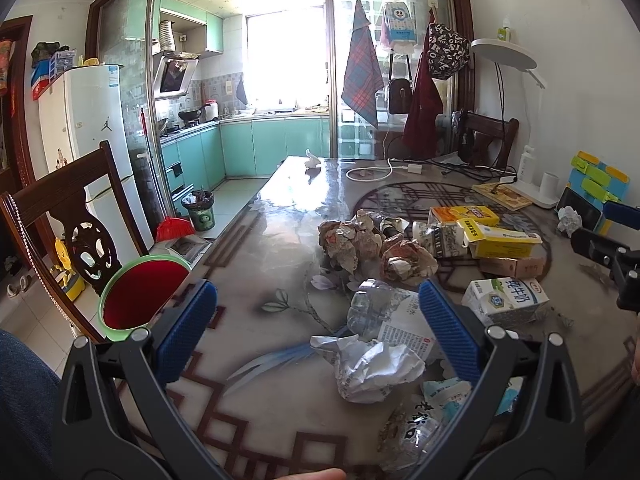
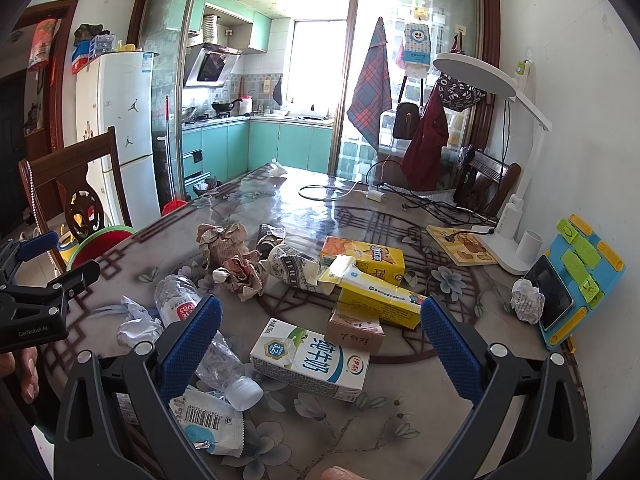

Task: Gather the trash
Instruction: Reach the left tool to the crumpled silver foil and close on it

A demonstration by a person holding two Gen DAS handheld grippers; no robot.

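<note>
**Trash lying spread over the dining table**

The right gripper is hanging above the table with its blue pads standing wide apart and holding nothing. Between them a white milk carton is lying on its side. A crushed plastic bottle is lying partly behind the left pad, and a flat wrapper with a barcode is lying beside the bottle's cap. Behind the carton, a small brown box and a yellow box are lying close together. Crumpled paper balls are sitting farther back. At the left edge the left gripper is showing, open.
</note>
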